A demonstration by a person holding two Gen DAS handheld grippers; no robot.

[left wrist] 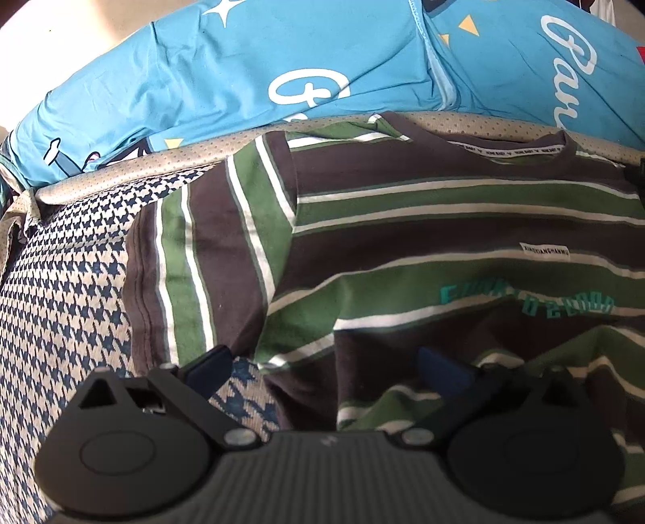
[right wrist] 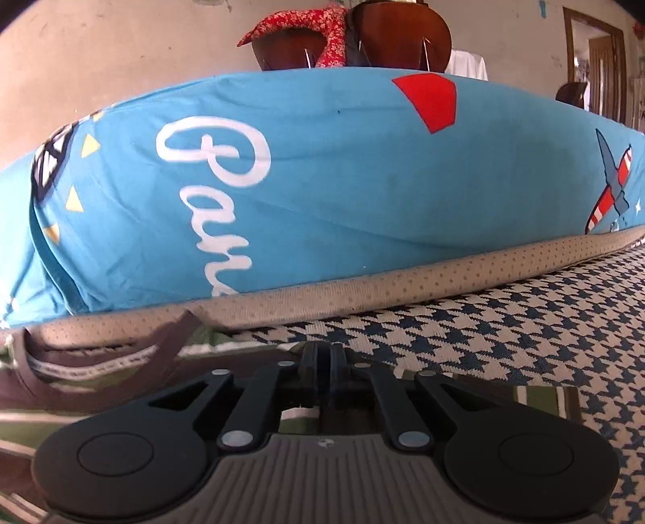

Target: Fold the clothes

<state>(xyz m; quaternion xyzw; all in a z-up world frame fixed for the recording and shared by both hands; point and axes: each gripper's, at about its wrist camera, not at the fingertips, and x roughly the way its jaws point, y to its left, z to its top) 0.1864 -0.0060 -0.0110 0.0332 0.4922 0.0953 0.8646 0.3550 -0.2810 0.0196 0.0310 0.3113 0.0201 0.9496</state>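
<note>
A brown, green and white striped shirt lies front up on a houndstooth mat, collar toward the far side and one sleeve spread to the left. My left gripper hovers low over the shirt's lower left part. Its blue-padded fingers are open wide with nothing pinched; a bunched fold of the shirt lies under the right finger. In the right wrist view my right gripper is shut. Its tips are pressed together at the far shoulder edge of the shirt, just right of the collar.
A blue printed quilt or pillow is piled along the far side behind a beige dotted trim. Bare houndstooth mat stretches to the right. Behind the quilt stand dark wooden furniture with a red cloth and a doorway.
</note>
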